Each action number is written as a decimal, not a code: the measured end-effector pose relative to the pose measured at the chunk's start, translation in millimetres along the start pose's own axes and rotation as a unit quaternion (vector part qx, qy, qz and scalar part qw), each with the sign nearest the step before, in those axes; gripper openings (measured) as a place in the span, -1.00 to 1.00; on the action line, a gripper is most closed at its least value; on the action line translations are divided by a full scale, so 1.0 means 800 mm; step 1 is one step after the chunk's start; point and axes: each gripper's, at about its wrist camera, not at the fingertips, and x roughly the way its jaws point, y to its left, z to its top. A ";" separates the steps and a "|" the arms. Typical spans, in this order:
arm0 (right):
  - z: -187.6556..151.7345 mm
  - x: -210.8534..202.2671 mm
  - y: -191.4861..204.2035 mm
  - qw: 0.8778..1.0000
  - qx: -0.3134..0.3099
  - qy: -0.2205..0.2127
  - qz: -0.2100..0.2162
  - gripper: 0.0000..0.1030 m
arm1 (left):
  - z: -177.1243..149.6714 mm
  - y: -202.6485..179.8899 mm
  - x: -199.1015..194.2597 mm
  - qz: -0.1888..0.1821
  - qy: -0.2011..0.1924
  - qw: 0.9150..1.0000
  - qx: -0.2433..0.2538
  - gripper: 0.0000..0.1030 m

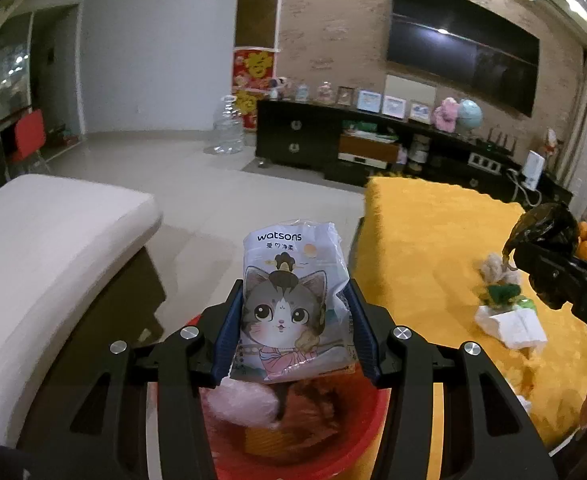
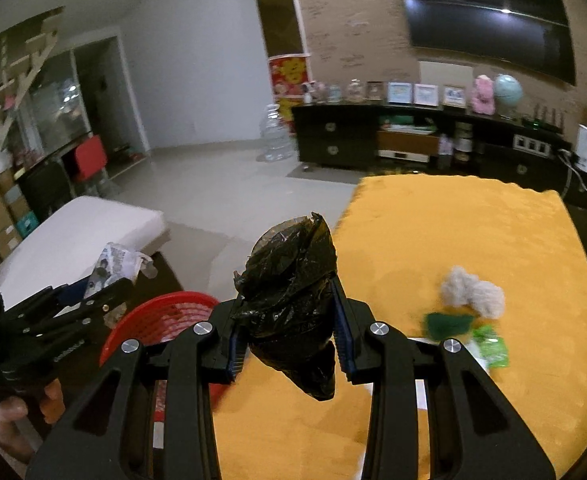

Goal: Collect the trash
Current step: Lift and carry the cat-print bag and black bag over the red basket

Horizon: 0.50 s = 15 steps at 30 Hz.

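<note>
Crumpled black plastic bag [image 2: 289, 300], cat-printed tissue pack [image 1: 293, 304], red basket [image 2: 161, 320]

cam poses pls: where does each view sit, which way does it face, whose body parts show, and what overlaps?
Left wrist: sits on the left gripper, looks forward and down over the red basket; jaws grip a tissue pack; the right gripper enters from the right.
Right wrist: sits on the right gripper, looks forward and down over the yellow table; jaws grip a black bag; the left gripper and a hand show at left.
Shared: table, basket, TV, both grippers.
</note>
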 end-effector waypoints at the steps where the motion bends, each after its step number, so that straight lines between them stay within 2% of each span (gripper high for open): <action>1: 0.000 0.005 0.007 1.000 -0.004 0.003 0.006 -0.31 | -0.001 0.005 0.000 0.004 0.001 1.000 -0.002 -0.08; 9: -0.007 0.042 0.045 0.998 -0.022 0.035 0.045 -0.32 | -0.008 0.043 0.005 0.031 0.015 0.999 -0.023 -0.08; 15: -0.016 0.072 0.069 0.995 -0.034 0.066 0.069 -0.31 | -0.018 0.050 0.017 0.041 0.033 0.998 -0.022 -0.08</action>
